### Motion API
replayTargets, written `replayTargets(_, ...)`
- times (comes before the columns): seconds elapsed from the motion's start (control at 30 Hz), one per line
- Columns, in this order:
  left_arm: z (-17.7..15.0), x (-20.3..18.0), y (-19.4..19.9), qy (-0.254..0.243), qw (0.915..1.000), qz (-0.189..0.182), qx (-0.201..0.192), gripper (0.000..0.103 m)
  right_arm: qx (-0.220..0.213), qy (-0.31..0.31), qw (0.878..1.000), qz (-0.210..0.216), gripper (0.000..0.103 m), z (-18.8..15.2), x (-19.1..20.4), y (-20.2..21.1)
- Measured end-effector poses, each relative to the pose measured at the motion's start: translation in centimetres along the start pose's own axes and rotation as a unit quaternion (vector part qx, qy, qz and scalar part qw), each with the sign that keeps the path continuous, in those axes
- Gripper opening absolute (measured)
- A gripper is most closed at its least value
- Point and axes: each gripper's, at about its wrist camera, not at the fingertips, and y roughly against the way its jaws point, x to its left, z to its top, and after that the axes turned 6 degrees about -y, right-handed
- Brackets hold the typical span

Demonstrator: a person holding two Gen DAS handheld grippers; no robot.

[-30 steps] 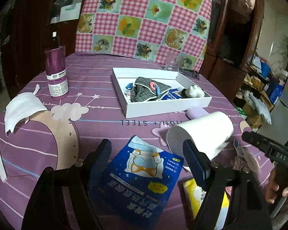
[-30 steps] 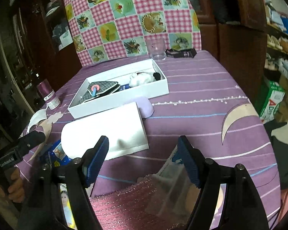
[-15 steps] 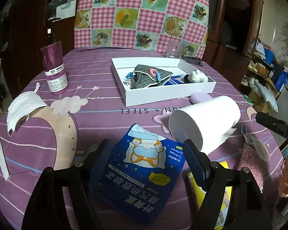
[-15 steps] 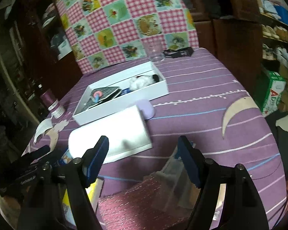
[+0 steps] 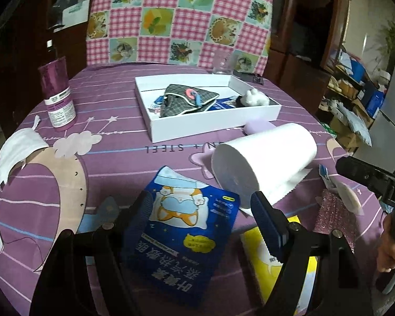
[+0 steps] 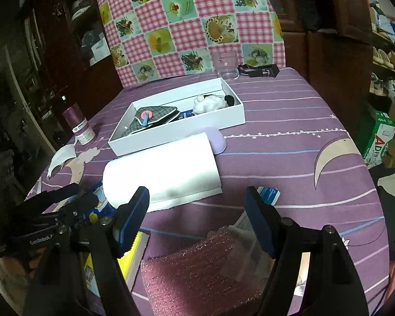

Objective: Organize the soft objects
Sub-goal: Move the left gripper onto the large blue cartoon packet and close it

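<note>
Now both grippers hover over the cluttered worktop point(image 5: 113, 100), jaws released.
Left gripper point(image 5: 201, 205) straddles a blue packet point(image 5: 181, 239); right gripper point(image 6: 197, 205) grasps nothing above a pink glittery cloth point(image 6: 197, 271).

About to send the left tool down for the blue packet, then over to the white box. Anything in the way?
Nothing sits between the left tool and the blue packet; its open fingers already straddle it. Toward the white box, the paper towel roll lies just right of the straight path.
</note>
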Motion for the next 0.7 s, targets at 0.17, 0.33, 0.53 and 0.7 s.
replayTargets(0.17, -0.1, -0.3, 0.0, -0.005, 0.9999, 0.009, 0.000, 0.077, -0.002, -0.005, 1.000, -0.003, 0.074, -0.4, -0.2, 0.3)
replayTargets(0.33, -0.1, 0.2, 0.0, 0.003, 0.9998, 0.022, 0.001, 0.077, -0.006, -0.006, 1.000, 0.004, 0.074, -1.1, -0.3, 0.6)
replayTargets(0.53, -0.2, 0.1, -0.1, -0.002, 0.9993, 0.038, 0.006, 0.077, -0.003, 0.005, 1.000, 0.011, 0.074, -1.5, 0.2, 0.6)
replayTargets(0.7, -0.2, 0.2, 0.0, 0.002, 0.9991, 0.042, 0.005, 0.077, 0.001, 0.002, 1.000, 0.009, 0.074, -1.5, 0.0, 0.4)
